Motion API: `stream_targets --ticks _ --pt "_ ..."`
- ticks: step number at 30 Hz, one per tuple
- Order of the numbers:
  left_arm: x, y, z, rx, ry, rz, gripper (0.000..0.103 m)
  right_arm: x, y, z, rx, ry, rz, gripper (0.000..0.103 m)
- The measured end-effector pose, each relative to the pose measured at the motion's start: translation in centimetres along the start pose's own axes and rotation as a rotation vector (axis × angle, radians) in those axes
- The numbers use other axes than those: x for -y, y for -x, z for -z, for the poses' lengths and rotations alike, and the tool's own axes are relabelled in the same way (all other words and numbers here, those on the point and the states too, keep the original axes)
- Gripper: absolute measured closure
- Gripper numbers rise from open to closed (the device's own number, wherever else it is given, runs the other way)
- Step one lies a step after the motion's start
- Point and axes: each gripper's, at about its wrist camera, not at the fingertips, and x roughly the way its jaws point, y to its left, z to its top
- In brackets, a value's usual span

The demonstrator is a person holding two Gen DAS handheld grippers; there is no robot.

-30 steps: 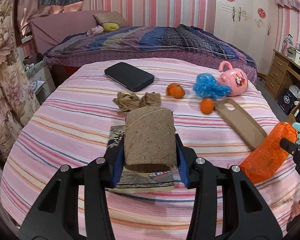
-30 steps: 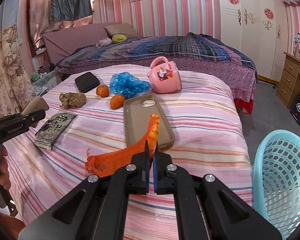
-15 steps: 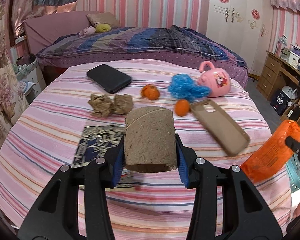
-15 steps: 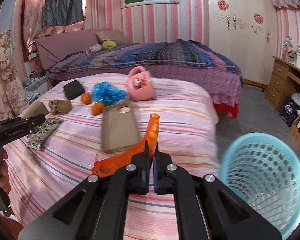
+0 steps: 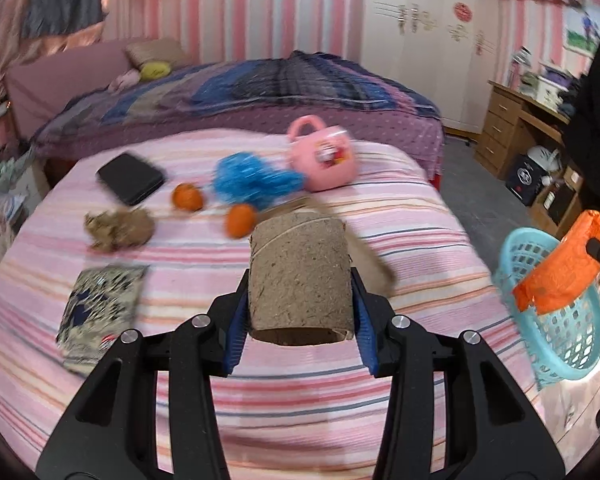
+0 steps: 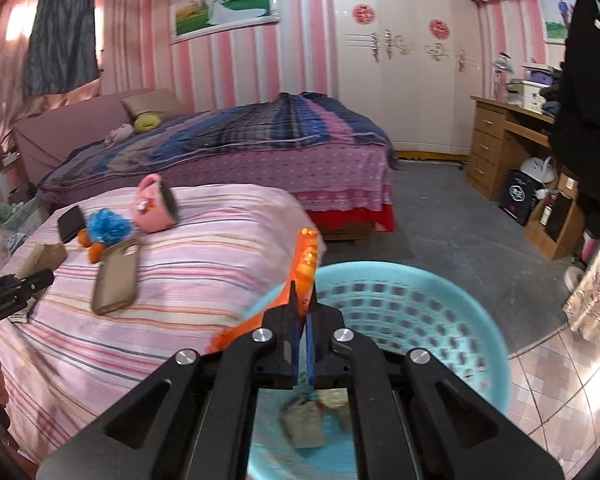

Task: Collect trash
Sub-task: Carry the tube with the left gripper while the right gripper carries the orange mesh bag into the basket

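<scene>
Cardboard roll [image 5: 299, 276] fills left claw [image 5: 300, 304]; right claw [image 6: 303, 304] pinches orange wrapper [image 6: 305, 264] over basket [image 6: 440, 292].

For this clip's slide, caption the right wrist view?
Right tongs pinch an orange wrapper over the blue basket, bed to the left.

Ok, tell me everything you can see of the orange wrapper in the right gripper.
The orange wrapper is a crinkled, glossy plastic-looking bag, flattened and seemingly empty, with faint lighter print. The right gripper is shut on it near the middle; one end sticks up past the fingertips, the other droops to the left. It hangs in the air at the near rim of the blue basket, beside the striped bed. In the left wrist view it overlaps the basket's rim.
</scene>
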Motion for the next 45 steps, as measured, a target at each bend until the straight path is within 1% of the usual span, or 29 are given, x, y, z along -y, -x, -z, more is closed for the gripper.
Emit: stream_targets --ticks 3,10,15,20,26,27,29,30,31,33,37,45 --pt "3.2 -0.2 -0.4 0.007 -0.033 0.034 0.059 1.9 0.1 0.0 -0.002 -0.023 0.018 0.101" --pt "11.4 -1.5 -0.3 -0.005 -0.083 0.143 0.059 5.3 -0.2 0.9 -0.036 -0.019 0.115 0.101" --pt "16.4 -1.8 0.1 -0.010 -0.130 0.214 0.059 7.8 -0.5 1.4 -0.052 -0.065 0.150 0.101" --pt "19.4 -2.3 0.6 -0.024 -0.165 0.267 0.059 8.7 -0.9 1.8 -0.064 -0.061 0.185 0.101" --pt "22.5 -3.1 0.8 -0.033 -0.203 0.291 0.057 10.2 -0.6 2.0 -0.053 -0.104 0.200 0.101" --pt "22.7 -3.2 0.7 -0.031 -0.208 0.295 0.056 10.3 -0.6 2.1 -0.053 -0.108 0.204 0.101" --pt "23.0 -3.1 0.5 -0.020 -0.208 0.297 0.048 10.7 -0.6 2.2 -0.054 -0.115 0.216 0.101" --pt "23.1 -3.0 0.4 -0.016 -0.209 0.296 0.036 10.6 -0.6 2.1 -0.053 -0.117 0.217 0.101" --pt "23.1 -2.9 0.3 -0.007 -0.208 0.288 0.026 10.7 -0.6 2.1 -0.052 -0.118 0.220 0.101" --pt "22.7 -2.7 0.2 0.014 -0.204 0.269 0.022 10.6 -0.6 2.1 -0.052 -0.116 0.224 0.101" --pt "21.7 -2.6 -0.2 0.022 -0.196 0.246 0.015 10.3 -0.7 2.1 -0.056 -0.100 0.242 0.101" --pt "17.7 -2.3 -1.3 0.044 -0.166 0.182 0.010 9.8 -1.2 2.0 -0.074 -0.090 0.259 0.099"
